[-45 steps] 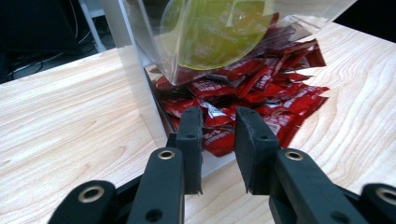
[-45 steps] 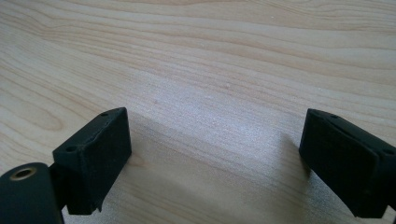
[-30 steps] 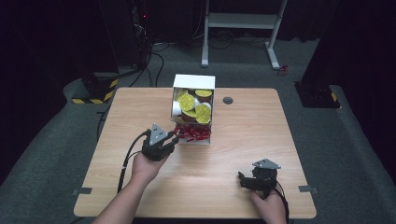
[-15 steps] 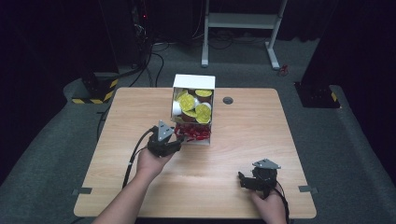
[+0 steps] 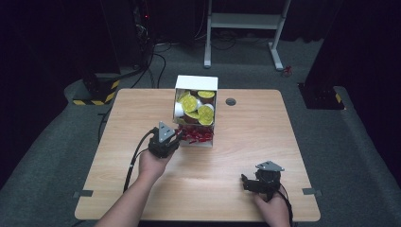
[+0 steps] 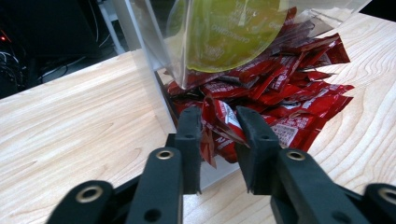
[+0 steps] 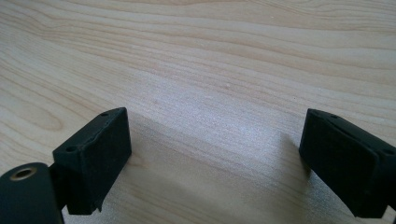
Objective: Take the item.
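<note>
A white-backed clear dispenser box [image 5: 196, 83] stands mid-table. Yellow-lidded cups [image 5: 206, 113] fill its upper part and red packets [image 5: 196, 135] spill from its lower opening. My left gripper [image 5: 177, 137] reaches into that opening from the left. In the left gripper view its jaws [image 6: 219, 135] stand narrowed on a red packet [image 6: 223, 122] at the front of the red pile [image 6: 299, 102], under a yellow lid [image 6: 229, 32] behind the clear wall. My right gripper [image 5: 246, 182] rests low on the table near the front right; it is wide open [image 7: 215, 154] over bare wood.
A round dark grommet [image 5: 231, 101] sits in the tabletop [image 5: 265, 137] right of the box. The box's clear wall edge [image 6: 154, 88] is close to my left jaw. Beyond the table's far edge stand a white stand [image 5: 246, 28] and cables on the floor.
My left gripper has moved forward and right, from beside the box into the red packets at its lower opening. The right gripper has stayed put.
</note>
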Available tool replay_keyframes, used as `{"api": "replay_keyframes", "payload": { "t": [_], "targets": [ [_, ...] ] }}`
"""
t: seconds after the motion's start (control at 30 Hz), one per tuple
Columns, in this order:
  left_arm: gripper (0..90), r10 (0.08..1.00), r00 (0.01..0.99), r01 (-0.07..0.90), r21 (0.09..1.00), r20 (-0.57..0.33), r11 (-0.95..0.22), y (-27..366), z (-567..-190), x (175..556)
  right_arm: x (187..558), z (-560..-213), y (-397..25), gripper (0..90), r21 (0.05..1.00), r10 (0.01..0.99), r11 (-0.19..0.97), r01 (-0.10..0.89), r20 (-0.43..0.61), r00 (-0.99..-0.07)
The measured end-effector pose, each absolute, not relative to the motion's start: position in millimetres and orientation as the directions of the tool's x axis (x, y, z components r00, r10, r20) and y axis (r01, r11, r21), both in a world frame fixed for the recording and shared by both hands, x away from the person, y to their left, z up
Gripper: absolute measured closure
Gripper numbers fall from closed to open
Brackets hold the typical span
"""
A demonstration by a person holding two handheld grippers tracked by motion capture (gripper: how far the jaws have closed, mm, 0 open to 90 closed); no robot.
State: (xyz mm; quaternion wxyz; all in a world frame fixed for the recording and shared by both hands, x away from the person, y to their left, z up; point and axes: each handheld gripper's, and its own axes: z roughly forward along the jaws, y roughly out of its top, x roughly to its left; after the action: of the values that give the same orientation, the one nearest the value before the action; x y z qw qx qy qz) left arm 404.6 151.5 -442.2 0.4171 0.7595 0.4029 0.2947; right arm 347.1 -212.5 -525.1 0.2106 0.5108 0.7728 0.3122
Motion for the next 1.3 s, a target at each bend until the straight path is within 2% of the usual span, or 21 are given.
{"api": "replay_keyframes", "payload": {
  "t": [0.2,0.4,1.3],
  "targets": [
    [78.8,0.858,0.502,0.363,0.873,0.112,-0.326,153,-443,405,347,-525,-213,9.0,0.698,0.921,0.284,0.658,-0.008,-0.39],
    [81.0,0.849,0.516,0.351,0.874,0.118,-0.335,155,-444,405,347,-525,-212,9.0,0.697,0.921,0.283,0.659,-0.006,-0.389],
    [82.3,0.84,0.537,0.323,0.904,0.069,-0.281,169,-437,388,347,-525,-213,9.0,0.698,0.921,0.284,0.658,-0.008,-0.39]
  ]
}}
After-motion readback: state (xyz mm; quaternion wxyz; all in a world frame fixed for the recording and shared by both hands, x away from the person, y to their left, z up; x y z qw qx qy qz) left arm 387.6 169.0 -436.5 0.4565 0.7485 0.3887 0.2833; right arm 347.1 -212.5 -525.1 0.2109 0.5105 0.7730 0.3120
